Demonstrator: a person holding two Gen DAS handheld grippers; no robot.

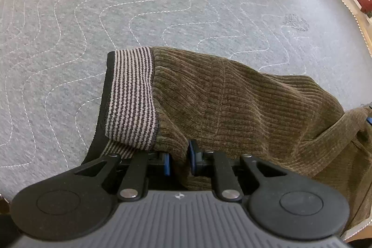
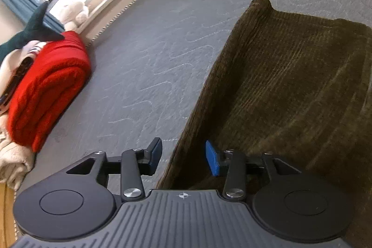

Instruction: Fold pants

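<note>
In the left wrist view, the left gripper (image 1: 180,163) pinched a fold of the olive-brown corduroy pants (image 1: 232,104), whose striped elastic waistband (image 1: 132,97) lay just ahead of the jaws on the grey quilted mattress (image 1: 93,27). In the right wrist view, the right gripper (image 2: 183,159) stood spread, its pads gripping nothing, straddling the pants' (image 2: 290,85) edge; a folded red blanket (image 2: 46,90) lay far left.

Left gripper (image 1: 179,163): black linkage arms, two round black discs, silver pivot screws, grey ribbed housing with small white crosshair mark, blue pads (image 1: 167,163). Right gripper (image 2: 183,158): same build, blue pads (image 2: 212,160) on black fingers.
</note>
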